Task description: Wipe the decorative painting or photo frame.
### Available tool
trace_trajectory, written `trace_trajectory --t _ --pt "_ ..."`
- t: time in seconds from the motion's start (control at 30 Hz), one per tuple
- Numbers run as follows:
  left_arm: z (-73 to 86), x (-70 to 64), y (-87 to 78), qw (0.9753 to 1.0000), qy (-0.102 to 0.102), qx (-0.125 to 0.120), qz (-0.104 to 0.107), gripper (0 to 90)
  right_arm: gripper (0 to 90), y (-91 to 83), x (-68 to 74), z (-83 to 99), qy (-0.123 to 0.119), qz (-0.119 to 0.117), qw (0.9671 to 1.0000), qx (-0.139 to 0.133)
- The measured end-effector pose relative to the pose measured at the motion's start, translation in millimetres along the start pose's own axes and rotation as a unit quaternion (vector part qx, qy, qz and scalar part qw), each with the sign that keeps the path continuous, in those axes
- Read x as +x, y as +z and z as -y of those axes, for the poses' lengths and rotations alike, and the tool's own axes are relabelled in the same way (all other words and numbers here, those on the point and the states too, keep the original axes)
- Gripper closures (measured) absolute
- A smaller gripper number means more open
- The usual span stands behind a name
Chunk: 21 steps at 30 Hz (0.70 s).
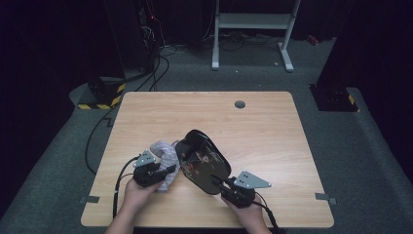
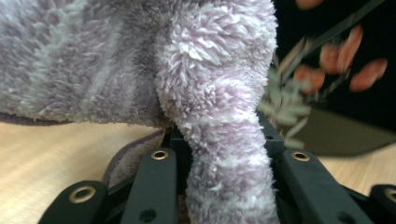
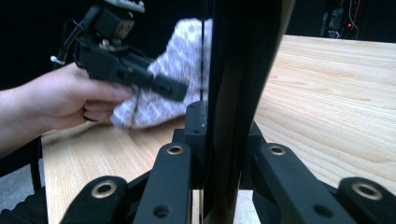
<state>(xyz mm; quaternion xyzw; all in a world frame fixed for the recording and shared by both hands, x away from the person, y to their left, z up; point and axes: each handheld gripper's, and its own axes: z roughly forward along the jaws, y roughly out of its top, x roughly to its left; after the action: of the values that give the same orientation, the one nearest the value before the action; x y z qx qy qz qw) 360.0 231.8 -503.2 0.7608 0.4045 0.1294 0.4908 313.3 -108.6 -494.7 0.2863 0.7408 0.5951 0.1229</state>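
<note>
High view: right claw (image 1: 217,181) clamped on near rim of black tray (image 1: 202,161), held tilted above counter (image 1: 263,131); left claw (image 1: 168,170) clamped on fluffy lilac cloth (image 1: 163,158) touching tray's left edge, so wiping looks underway, finish not judged. Left gripper view: cloth (image 2: 219,140) pinched btwn jaws, tray (image 2: 345,93) w/ leaf pattern just beyond. Right gripper view: tray edge-on btwn jaws; no readable writing

On the desk (image 1: 272,126), a tray (image 1: 202,161) sits just below frame centre, tilted. A cloth (image 1: 165,156) touches its left edge. The left tongs (image 1: 168,169) lie lower left, the right tongs (image 1: 219,181) lower right.
</note>
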Motion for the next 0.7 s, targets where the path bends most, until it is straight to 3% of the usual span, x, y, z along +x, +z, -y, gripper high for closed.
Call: trace_trajectory --t 0.07,0.17,0.3,0.33,0.37,0.4,0.43,0.57,0.7 --pt "-4.1 -1.0 -5.0 0.9998 0.000 -0.021 -0.006 68.3 80.6 0.1 -0.5 0.0 0.000 -0.001 1.0000 0.000" --pt "-3.0 -0.4 -4.4 0.9998 0.001 -0.018 -0.003 68.3 80.6 0.1 -0.3 0.1 0.000 0.000 1.0000 0.000" --pt "3.7 -2.8 3.5 0.9998 0.005 0.020 0.006 68.2 80.5 0.2 -0.2 0.1 0.001 0.000 1.0000 -0.001" --pt "7.7 -3.7 8.2 0.9989 0.006 0.044 0.014 68.2 80.6 0.1 -0.2 0.1 0.001 0.000 1.0000 -0.001" --pt "7.7 -3.7 8.2 0.9989 0.006 0.044 0.014 68.1 80.6 0.1 -0.2 0.1 0.001 0.000 1.0000 -0.001" --pt "9.5 -4.1 10.3 0.9984 0.006 0.054 0.017 68.1 80.6 0.1 -0.2 0.1 0.001 0.000 1.0000 0.000" --pt "12.5 -5.1 15.2 0.9963 0.009 0.082 0.024 68.1 80.6 0.1 -0.1 0.0 0.001 0.000 1.0000 0.000" --pt "13.1 -6.3 16.6 0.9951 0.009 0.094 0.029 67.9 80.5 -0.1 0.0 0.0 0.001 0.000 1.0000 0.000" --pt "12.5 -4.9 16.4 0.9961 0.004 0.083 0.030 67.9 80.5 -0.1 0.3 0.3 0.002 0.000 1.0000 -0.001"
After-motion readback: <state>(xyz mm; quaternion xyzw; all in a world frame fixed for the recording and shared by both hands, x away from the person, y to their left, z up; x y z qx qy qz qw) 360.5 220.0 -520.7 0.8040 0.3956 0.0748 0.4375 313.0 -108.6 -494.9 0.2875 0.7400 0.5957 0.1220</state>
